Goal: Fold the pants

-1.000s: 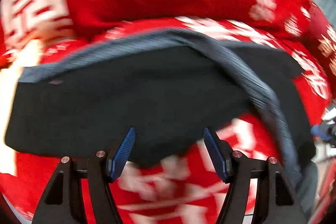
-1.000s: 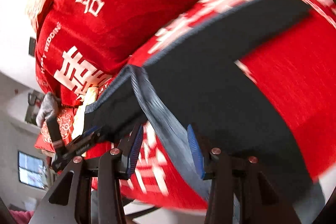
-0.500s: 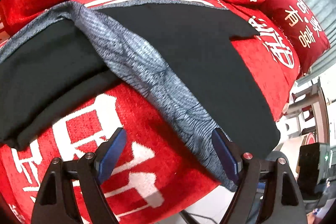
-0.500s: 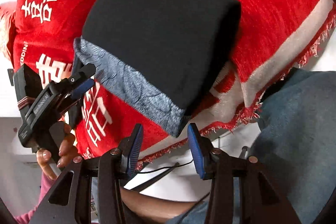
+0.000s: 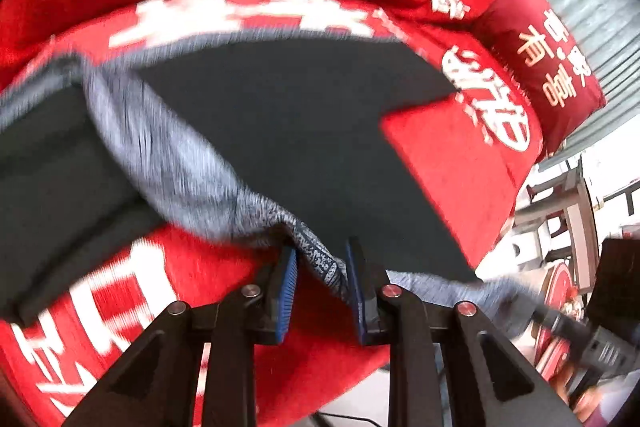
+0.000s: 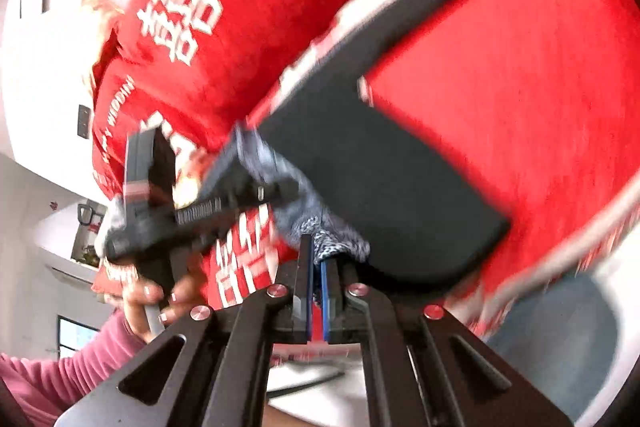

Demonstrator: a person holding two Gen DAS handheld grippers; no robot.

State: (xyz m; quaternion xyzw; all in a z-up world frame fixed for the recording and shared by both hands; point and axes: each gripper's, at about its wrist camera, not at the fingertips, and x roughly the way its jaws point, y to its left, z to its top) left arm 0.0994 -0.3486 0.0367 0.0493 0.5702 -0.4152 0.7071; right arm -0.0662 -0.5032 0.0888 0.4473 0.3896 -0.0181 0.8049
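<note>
Dark pants [image 5: 300, 131] with a grey patterned waistband [image 5: 180, 163] lie on a red cover with white characters [image 5: 452, 163]. My left gripper [image 5: 320, 267] has its jaws closing, and its blue pads pinch the waistband near the sofa's front edge. In the right wrist view the pants [image 6: 380, 163] run up and to the right. My right gripper [image 6: 316, 255] is closing too, nearly together, with a bunch of grey waistband [image 6: 332, 239] between its tips. The left gripper [image 6: 276, 191] shows beside it at the left, held by a hand [image 6: 156, 303].
A red cushion [image 5: 552, 59] lies at the far right of the sofa, with wooden furniture [image 5: 576, 211] on the floor beyond. A pink sleeve [image 6: 48, 379] is at the lower left and a blue-grey trouser leg [image 6: 560, 327] at the lower right.
Both grippers stood open before and now have closed on the grey waistband. The left moved right along the band; the right swung back from the folded end to the band beside the left.
</note>
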